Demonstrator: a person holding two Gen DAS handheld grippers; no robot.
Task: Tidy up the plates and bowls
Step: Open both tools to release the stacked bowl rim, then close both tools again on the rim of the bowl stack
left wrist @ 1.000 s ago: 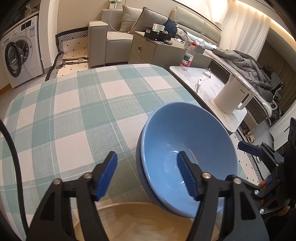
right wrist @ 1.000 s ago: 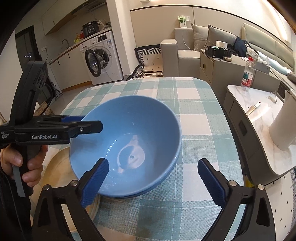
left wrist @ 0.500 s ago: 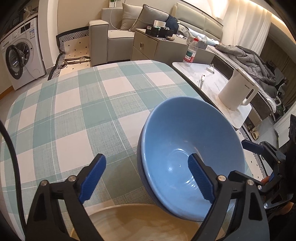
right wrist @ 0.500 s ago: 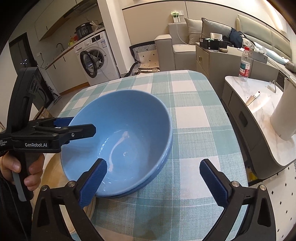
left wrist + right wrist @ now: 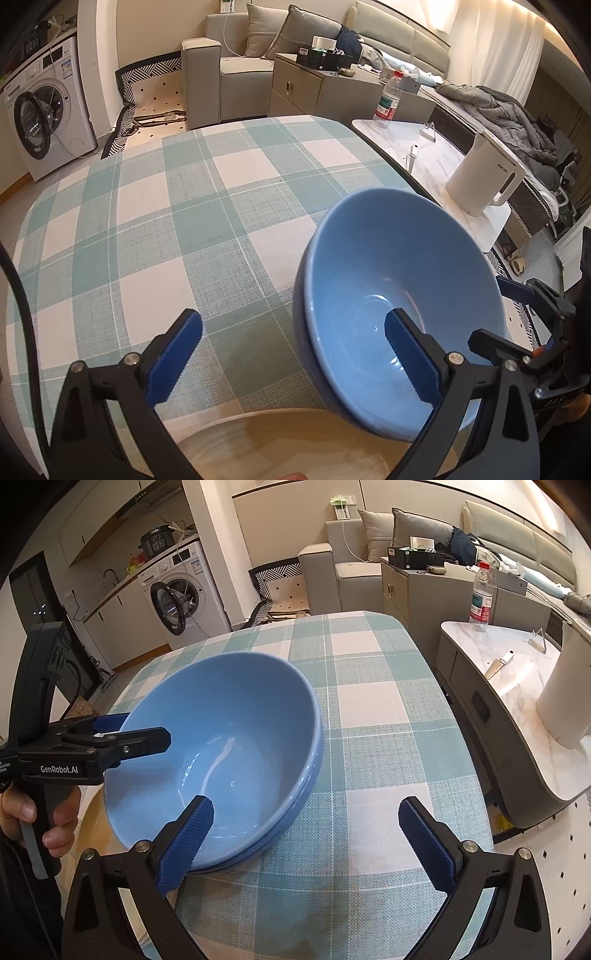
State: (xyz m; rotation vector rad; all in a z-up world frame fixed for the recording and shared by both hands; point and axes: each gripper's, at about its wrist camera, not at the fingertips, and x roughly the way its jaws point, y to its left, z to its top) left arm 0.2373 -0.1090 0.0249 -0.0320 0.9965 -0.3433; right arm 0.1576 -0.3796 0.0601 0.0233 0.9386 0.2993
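Observation:
A blue bowl [image 5: 399,280] sits nested in a second blue bowl on the checked tablecloth; it also shows in the right wrist view [image 5: 229,734], where the lower bowl's rim [image 5: 295,812] peeks out. A tan wooden plate [image 5: 288,443] lies at the near edge, under the left gripper. My left gripper [image 5: 291,358] is open, its right finger over the bowl's inside, its left finger over the cloth. My right gripper [image 5: 306,845] is open and empty, its left finger at the bowl's near rim. The left gripper [image 5: 122,738] shows at the bowl's left rim.
The green-and-white checked table [image 5: 166,221] stretches away ahead. A marble side table [image 5: 517,686] stands to the right with a white kettle [image 5: 484,173], a water bottle [image 5: 480,598] and a knife. Sofa, cabinet and washing machine [image 5: 44,118] stand beyond.
My left gripper has opened from a narrower gap and let go of the bowl's rim. The bowls have settled on the table. My right gripper has stayed open and drawn back slightly.

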